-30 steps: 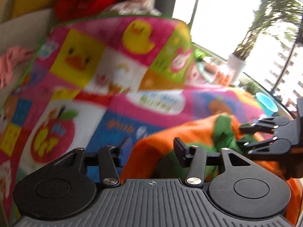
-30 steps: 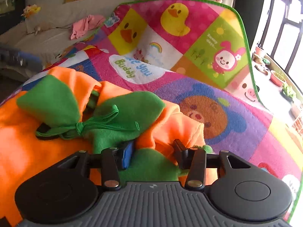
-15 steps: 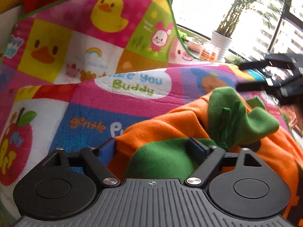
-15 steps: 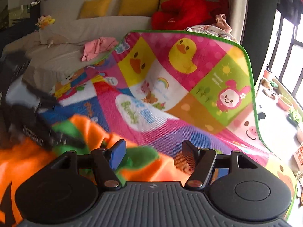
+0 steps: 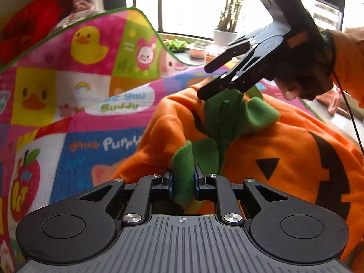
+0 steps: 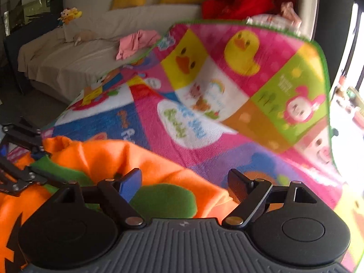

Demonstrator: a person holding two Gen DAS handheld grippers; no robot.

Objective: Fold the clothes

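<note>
Nearest the left wrist camera, the left gripper (image 5: pixel 183 183) is clamped narrow on a green felt flap (image 5: pixel 182 177) of the pumpkin costume (image 5: pixel 284 154); the fabric fills the gap between both pads. Beyond that grip, the orange body of the costume lies bunched on the play mat (image 5: pixel 79 95), its black jack-o'-lantern face turned up and the green leaf collar (image 5: pixel 229 118) heaped at the top.

Above the collar, the right gripper (image 5: pixel 206 83) hovers with its fingers spread. The right wrist view confirms this — its jaws stand wide with nothing between them, over a green patch (image 6: pixel 163 201) and orange cloth. Contact with the fabric cannot be determined.

Farther back, the mat rises against a beige sofa (image 6: pixel 79 52) carrying a pink garment (image 6: pixel 134 43), yellow cushions and a red cushion (image 6: pixel 238 0); potted plants (image 5: pixel 225 22) stand at the window.

Step in hand, as judged: acquiring grip points before the first fold. One side is secured; the other is not.

Next move, as judged: lower the right gripper onto a matching collar or shoulder edge and close on a thin layer — not on the bunched mass. Then lift both sides evenly to spread the costume flat on the mat before folding.
</note>
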